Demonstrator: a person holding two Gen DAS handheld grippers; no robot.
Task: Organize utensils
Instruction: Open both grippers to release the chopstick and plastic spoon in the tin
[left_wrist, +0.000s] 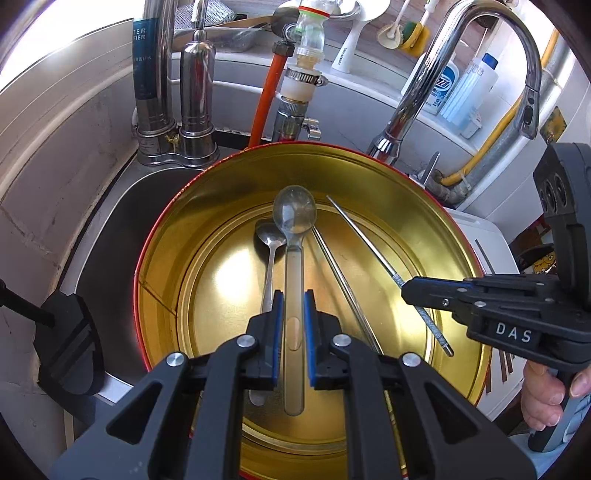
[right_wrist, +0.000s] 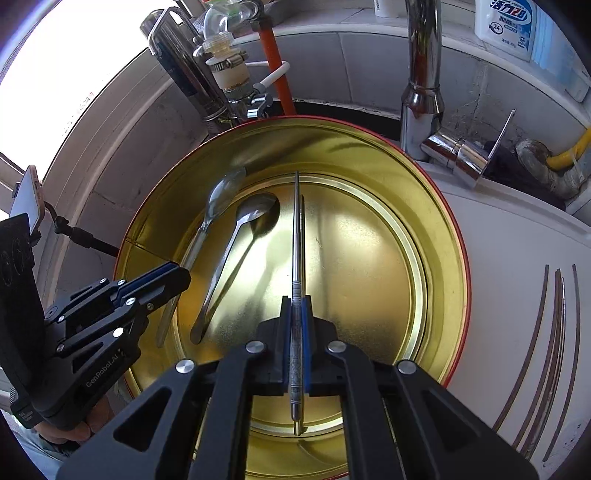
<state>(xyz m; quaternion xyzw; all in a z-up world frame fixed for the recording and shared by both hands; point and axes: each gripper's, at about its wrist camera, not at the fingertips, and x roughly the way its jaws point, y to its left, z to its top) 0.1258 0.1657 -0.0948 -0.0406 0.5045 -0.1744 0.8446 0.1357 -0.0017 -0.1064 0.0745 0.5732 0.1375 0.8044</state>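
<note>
A round gold tin with a red rim (left_wrist: 159, 258) (right_wrist: 436, 258) stands by the sink. My left gripper (left_wrist: 293, 299) is shut on a clear plastic spoon (left_wrist: 294, 218), held over the tin; the spoon also shows in the right wrist view (right_wrist: 221, 195), with the left gripper (right_wrist: 177, 273). A steel spoon (left_wrist: 271, 240) (right_wrist: 255, 214) lies in the tin. My right gripper (right_wrist: 296, 302) is shut on a steel chopstick (right_wrist: 296, 229), also visible in the left wrist view (left_wrist: 365, 240) with the right gripper (left_wrist: 406, 291). A second chopstick (left_wrist: 332, 266) lies in the tin.
A chrome faucet (left_wrist: 480, 55) (right_wrist: 421, 74), a water purifier (left_wrist: 151, 74), an orange hose (left_wrist: 267, 88) and detergent bottles (left_wrist: 469, 88) stand behind the tin. The sink basin (left_wrist: 103, 229) is to the left; a white counter (right_wrist: 517, 277) is to the right.
</note>
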